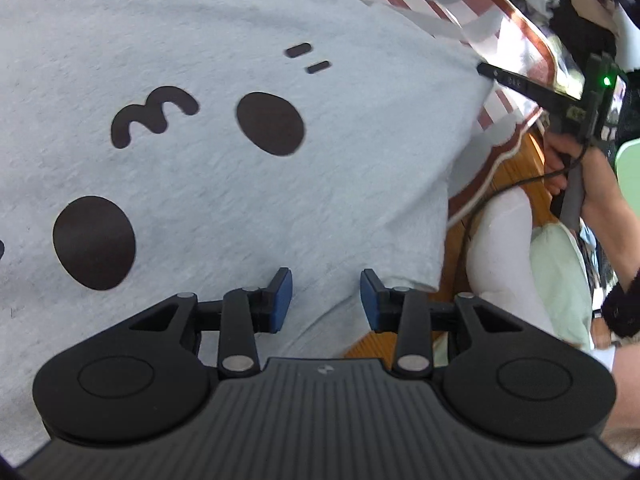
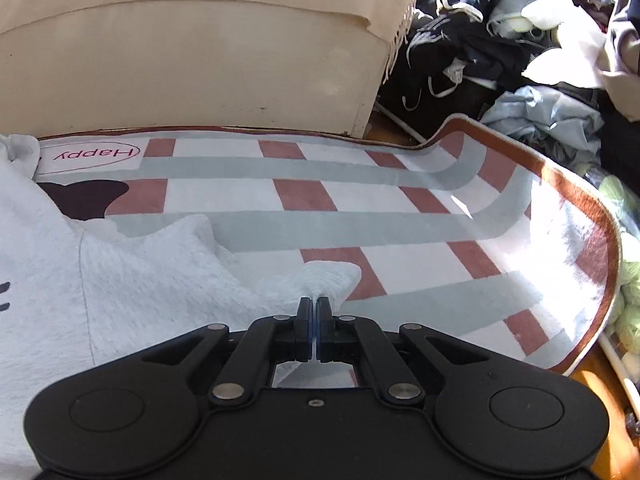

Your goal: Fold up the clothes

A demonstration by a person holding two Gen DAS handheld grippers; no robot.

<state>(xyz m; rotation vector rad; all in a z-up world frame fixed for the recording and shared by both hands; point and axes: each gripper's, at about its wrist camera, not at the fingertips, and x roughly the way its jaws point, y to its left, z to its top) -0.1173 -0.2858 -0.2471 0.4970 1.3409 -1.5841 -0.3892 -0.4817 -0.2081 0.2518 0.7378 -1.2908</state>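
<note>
A: Right gripper point(image 2: 314, 304)?
B: Jaws closed, pinching a corner of the grey shirt point(image 2: 160, 272), spread on the checked rug point(image 2: 400, 216). Bare rug ahead and to the right; clothes pile point(image 2: 500, 60) beyond the brown border.
A: Left gripper point(image 1: 326, 300)?
B: Jaws parted, gripping nothing, over the shirt's hem; edge just right, wooden floor point(image 1: 460, 256) beyond.

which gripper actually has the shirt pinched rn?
The right gripper: its jaws are shut on a bunched edge of the grey shirt. The left gripper hangs over the shirt with jaws apart, nothing pinched.
</note>
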